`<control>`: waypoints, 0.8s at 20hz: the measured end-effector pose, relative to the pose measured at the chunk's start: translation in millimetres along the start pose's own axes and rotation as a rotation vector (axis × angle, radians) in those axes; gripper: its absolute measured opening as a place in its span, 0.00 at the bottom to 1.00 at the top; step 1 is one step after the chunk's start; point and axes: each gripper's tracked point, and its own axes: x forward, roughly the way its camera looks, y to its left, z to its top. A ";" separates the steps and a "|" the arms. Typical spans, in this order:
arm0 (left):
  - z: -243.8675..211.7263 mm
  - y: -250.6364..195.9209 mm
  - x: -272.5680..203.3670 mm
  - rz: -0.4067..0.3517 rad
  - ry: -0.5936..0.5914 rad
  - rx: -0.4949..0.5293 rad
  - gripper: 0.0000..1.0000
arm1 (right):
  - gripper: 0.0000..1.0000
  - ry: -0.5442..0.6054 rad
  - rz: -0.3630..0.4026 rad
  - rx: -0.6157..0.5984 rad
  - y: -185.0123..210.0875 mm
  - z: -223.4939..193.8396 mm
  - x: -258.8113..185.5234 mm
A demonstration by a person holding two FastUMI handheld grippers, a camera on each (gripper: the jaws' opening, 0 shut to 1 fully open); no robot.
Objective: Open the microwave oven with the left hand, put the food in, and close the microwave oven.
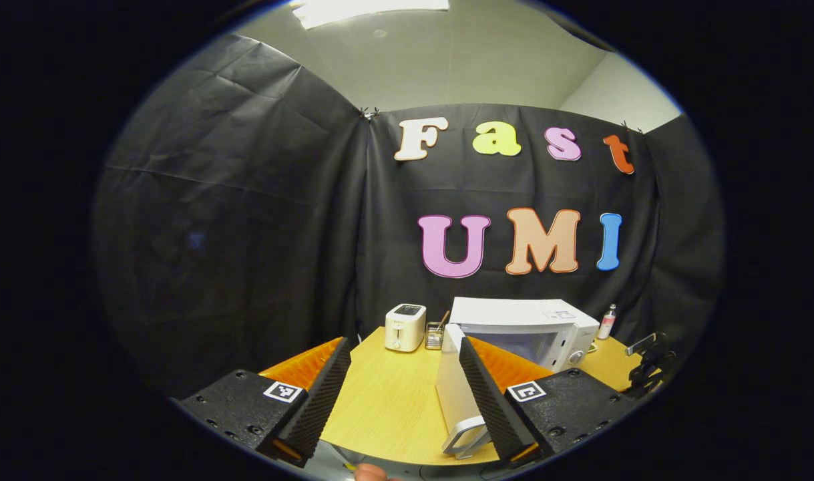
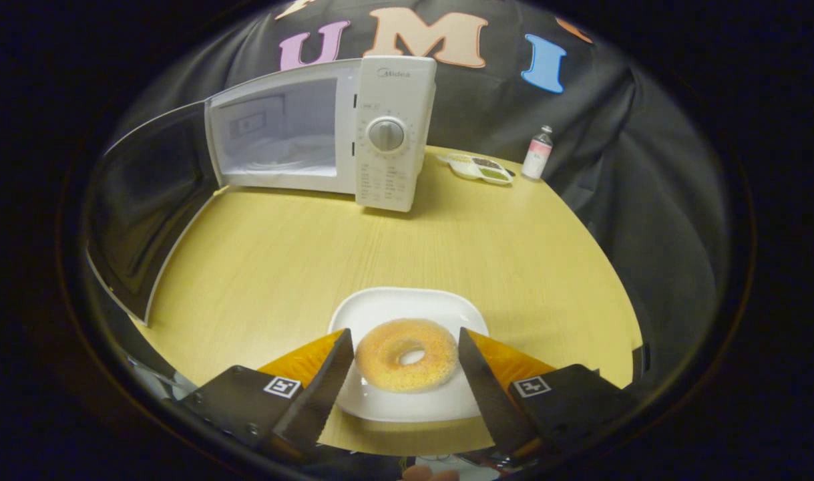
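Wide-spread right gripper (image 2: pixel 404 364) fingers flank the doughnut (image 2: pixel 407 354) on its white plate (image 2: pixel 407 304); left gripper (image 1: pixel 404 374) fingers gape too.

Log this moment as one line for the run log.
stage: door open, food not in | microwave door open | donut on plate | right gripper open around donut | left gripper open

The left gripper (image 1: pixel 402 394) is level, its two ridged wedge fingers (image 1: pixel 326 394) spread wide with nothing between them. The right gripper (image 2: pixel 405 384) tilts downward, its ridged fingers (image 2: pixel 326 387) likewise parted. A fingertip (image 1: pixel 370 473) shows at the near edge
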 end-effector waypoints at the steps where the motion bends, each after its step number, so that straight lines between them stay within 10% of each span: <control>1: -0.3 0.3 -0.4 0.002 0.000 -0.002 0.96 | 0.99 0.008 0.005 0.006 0.2 -1.7 1.5; 13: -4.7 6.1 4.1 0.012 0.012 -0.013 0.96 | 0.96 0.095 -0.050 -0.004 -13.2 -16.7 15.6; 16: -6.2 5.5 1.7 0.011 0.015 -0.014 0.94 | 0.77 0.103 -0.043 0.001 -10.3 -17.6 14.9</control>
